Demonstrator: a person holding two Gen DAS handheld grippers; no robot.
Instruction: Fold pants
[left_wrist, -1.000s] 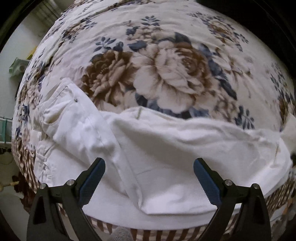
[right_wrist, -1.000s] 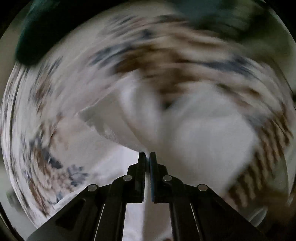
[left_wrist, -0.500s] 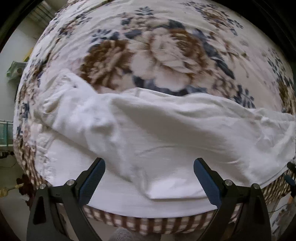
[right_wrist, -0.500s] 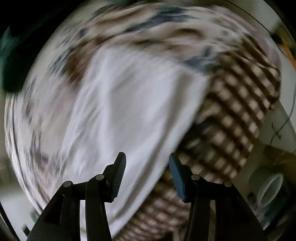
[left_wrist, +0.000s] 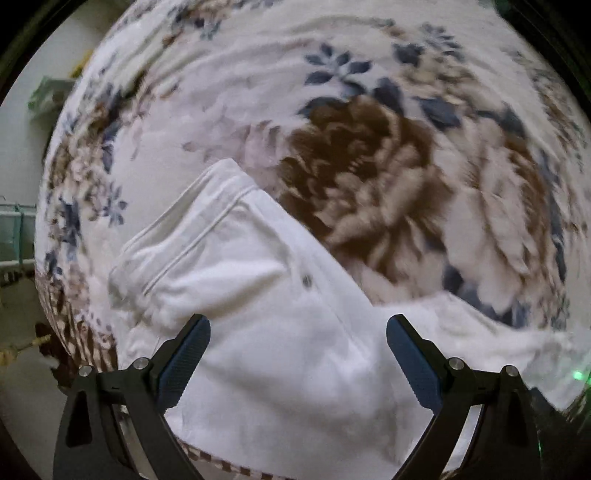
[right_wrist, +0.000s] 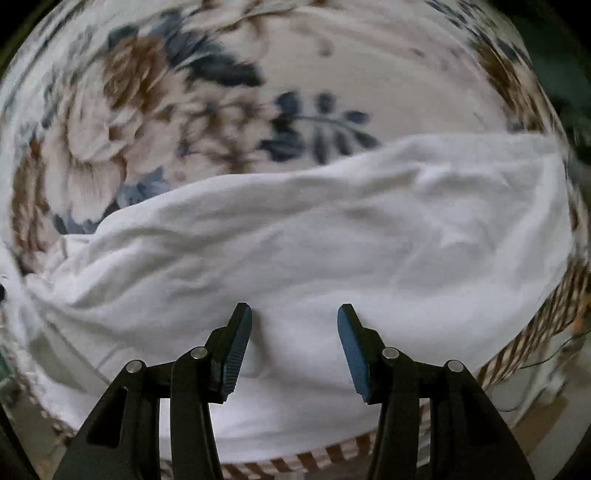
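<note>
Left wrist view. Item: white cotton pants (left_wrist: 280, 314), lying on the cream bedspread printed with brown and navy flowers (left_wrist: 369, 166). Your left gripper (left_wrist: 297, 363) hangs above the pants with its blue-padded fingers (left_wrist: 184, 363) spread wide and nothing between them. The stitched waistband end with its small grey rivet (left_wrist: 306, 281) lies ahead and to the left of the fingers; from there the pants run away to the right and pass out of frame near the bedspread's near edge. Judgement: this hand is the nearer one to the waistband.

Right wrist view. Item: the same pants (right_wrist: 314, 251), here a long white band crossing the frame from left to right, close to the bedspread's (right_wrist: 332, 55) brown-checked border (right_wrist: 517, 350). Your right gripper (right_wrist: 293, 349) is released, fingers parted, gripping no cloth, though the left pad (right_wrist: 236, 350) seems to press a small dent into it. The long axis runs square across the line of the fingers. Judgement: this hand is the nearer one to the leg end at the right, so a lengthwise fold would likely carry that end along the axis toward the waistband.
</note>
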